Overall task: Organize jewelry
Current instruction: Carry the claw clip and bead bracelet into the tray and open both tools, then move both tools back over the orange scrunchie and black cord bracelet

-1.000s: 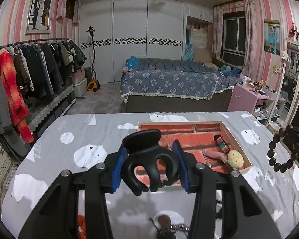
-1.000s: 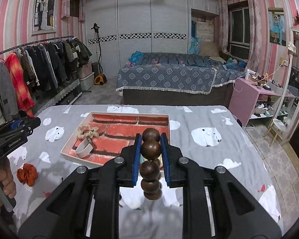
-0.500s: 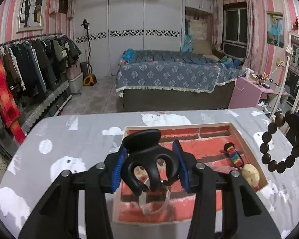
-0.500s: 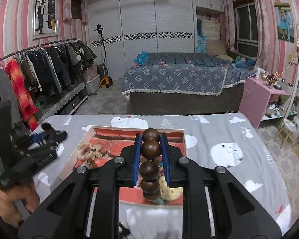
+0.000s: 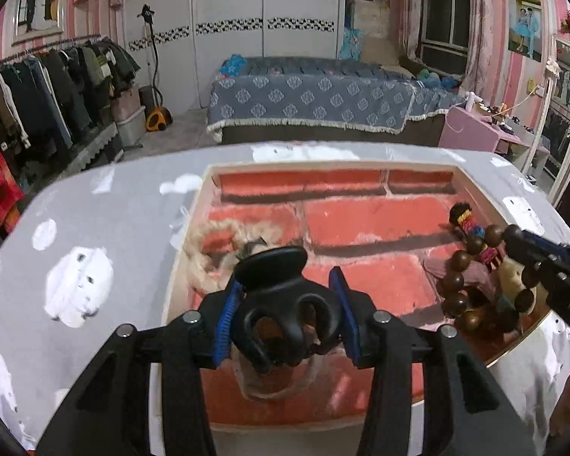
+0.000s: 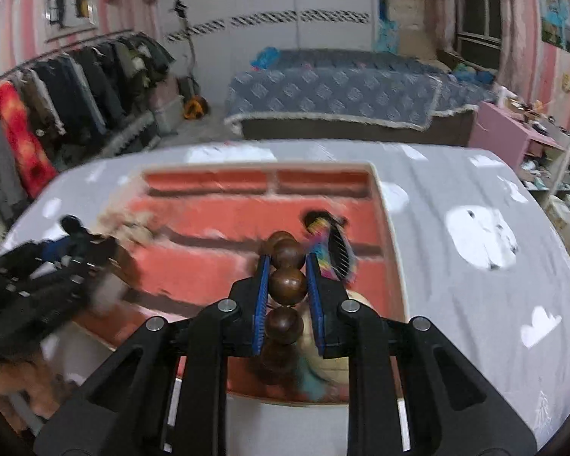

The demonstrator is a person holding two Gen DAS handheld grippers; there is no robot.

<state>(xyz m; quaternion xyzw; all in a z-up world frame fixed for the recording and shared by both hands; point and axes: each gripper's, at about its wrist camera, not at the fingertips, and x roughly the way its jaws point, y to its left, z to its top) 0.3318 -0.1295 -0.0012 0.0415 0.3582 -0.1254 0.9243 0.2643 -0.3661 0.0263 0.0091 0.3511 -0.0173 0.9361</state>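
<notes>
My left gripper is shut on a black claw hair clip and hangs over the near left part of a tray with a red brick pattern inside. My right gripper is shut on a bracelet of brown wooden beads, held over the tray's right side. In the left wrist view the bead bracelet dangles from the right gripper at the tray's right end. A beige scrunchie, a clear bangle and a colourful hair tie lie in the tray.
The tray sits on a grey cloth with white bear prints over the table. A pale round plush item lies in the tray under the right gripper. Beyond the table stand a clothes rack, a bed and a pink desk.
Both grippers have come forward and down over the tray, each keeping its hold. The tray now fills the middle of both views and the bracelet hangs low at its right end.
</notes>
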